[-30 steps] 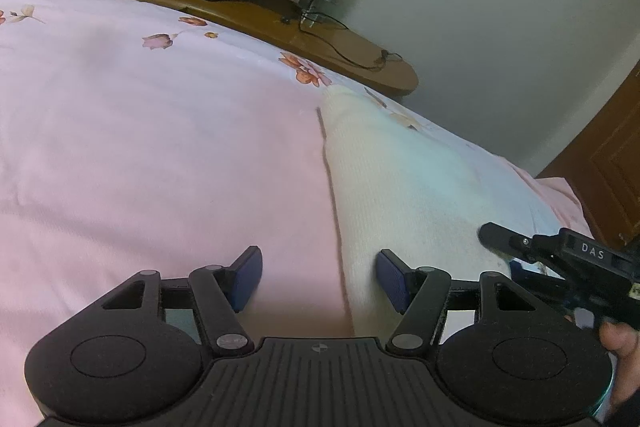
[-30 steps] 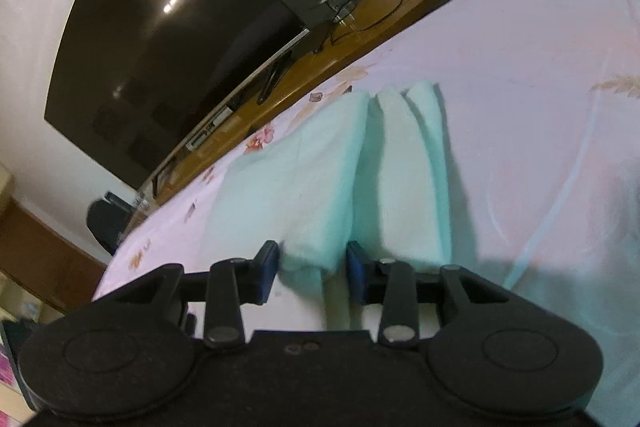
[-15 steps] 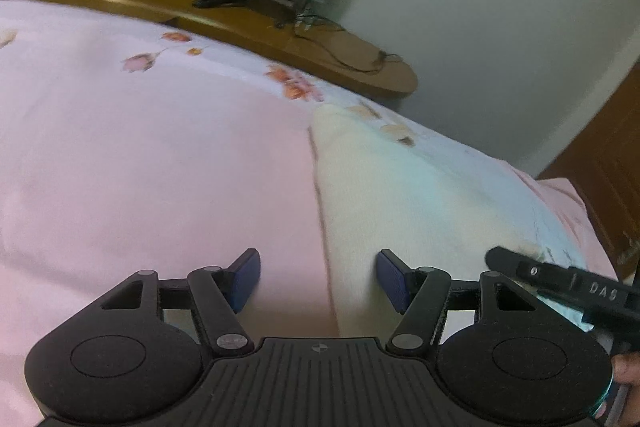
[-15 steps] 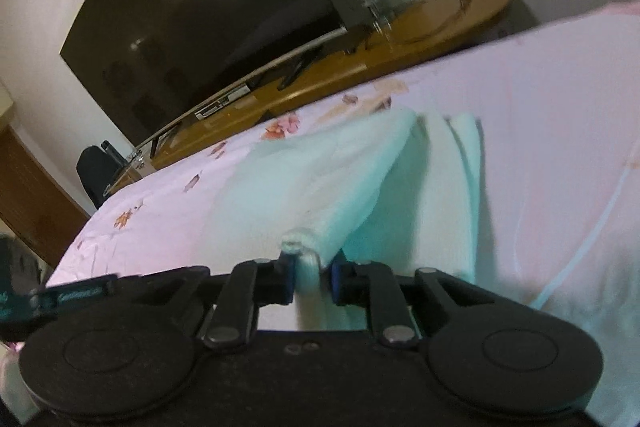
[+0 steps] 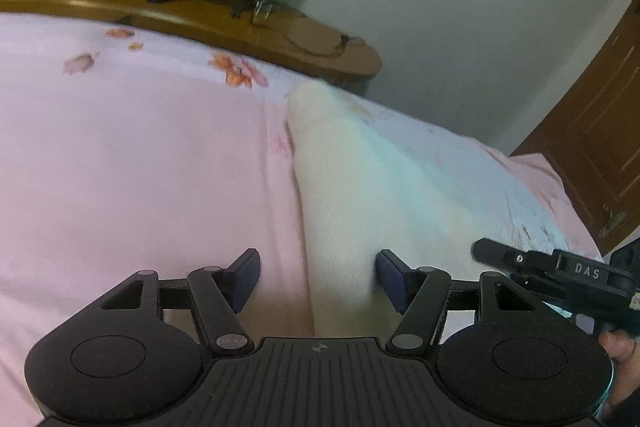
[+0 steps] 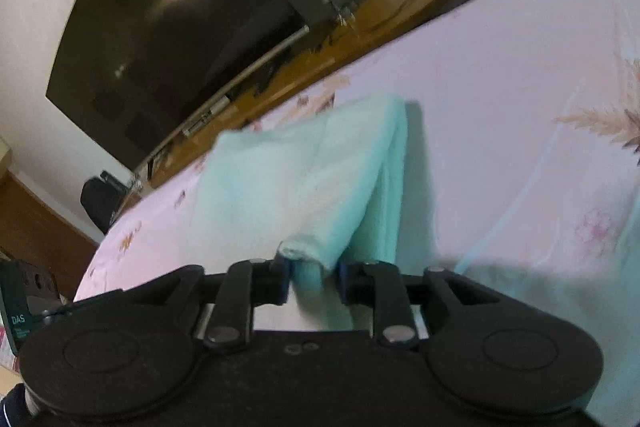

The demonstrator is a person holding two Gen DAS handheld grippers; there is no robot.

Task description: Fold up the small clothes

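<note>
Pink floral bedsheet [image 5: 140, 167]; wooden TV stand [image 5: 192, 15], dark TV [image 6: 168, 43] behind.

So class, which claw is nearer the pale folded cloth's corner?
Right. The right claw, jaws opening, has the pale folded cloth corner between them; the left claw straddles its side edge.

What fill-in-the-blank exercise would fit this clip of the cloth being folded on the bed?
1. The pale cloth lies on a ____ bedsheet with a flower print.
2. A bunched corner of the cloth sits between the jaws of the ____ gripper, which are opening.
3. The left gripper has its jaws ____ over the cloth's edge.
4. Beyond the bed, a dark ____ stands on the wooden cabinet.

Missing words: pink; right; open; television
</note>
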